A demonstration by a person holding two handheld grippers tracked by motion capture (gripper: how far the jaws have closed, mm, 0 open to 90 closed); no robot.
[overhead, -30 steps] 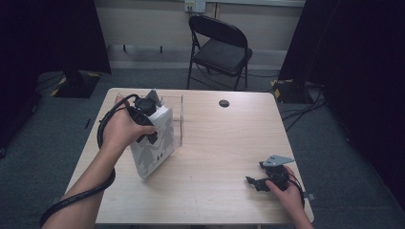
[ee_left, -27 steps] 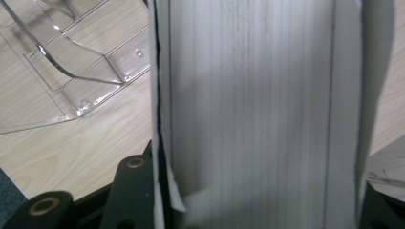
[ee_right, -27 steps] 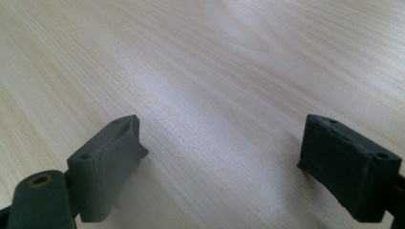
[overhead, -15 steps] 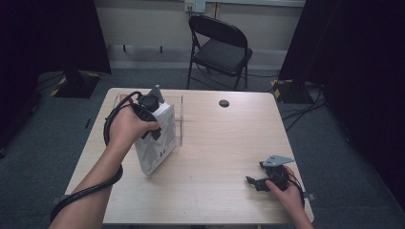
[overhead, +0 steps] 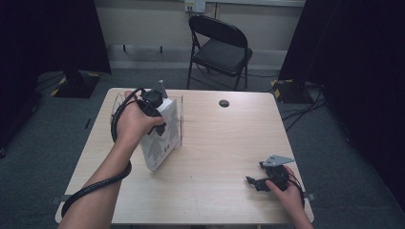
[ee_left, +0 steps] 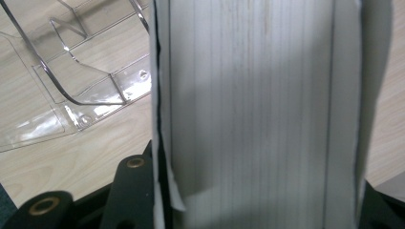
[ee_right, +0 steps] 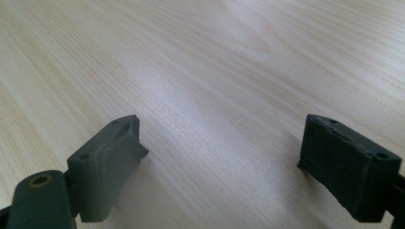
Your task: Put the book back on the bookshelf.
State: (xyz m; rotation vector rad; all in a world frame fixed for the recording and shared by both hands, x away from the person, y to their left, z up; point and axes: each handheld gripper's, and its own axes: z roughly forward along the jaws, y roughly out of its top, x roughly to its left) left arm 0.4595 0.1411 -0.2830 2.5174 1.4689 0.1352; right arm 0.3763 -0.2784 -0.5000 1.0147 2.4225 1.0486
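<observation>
While the right gripper [overhead: 255,182] rests idle on the near right part of the table [overhead: 219,157], its jaws spread wide with nothing between them, the work sits on the left. There the left gripper [overhead: 155,112] is clamped across the thickness of a white book [overhead: 160,143], which stands tilted on its lower edge on the wood. Just beyond and beside the book stands a clear plastic stand [overhead: 177,119], apparently empty. By my reading the book is grasped and lifted partway; setting it into that stand is not yet done.
</observation>
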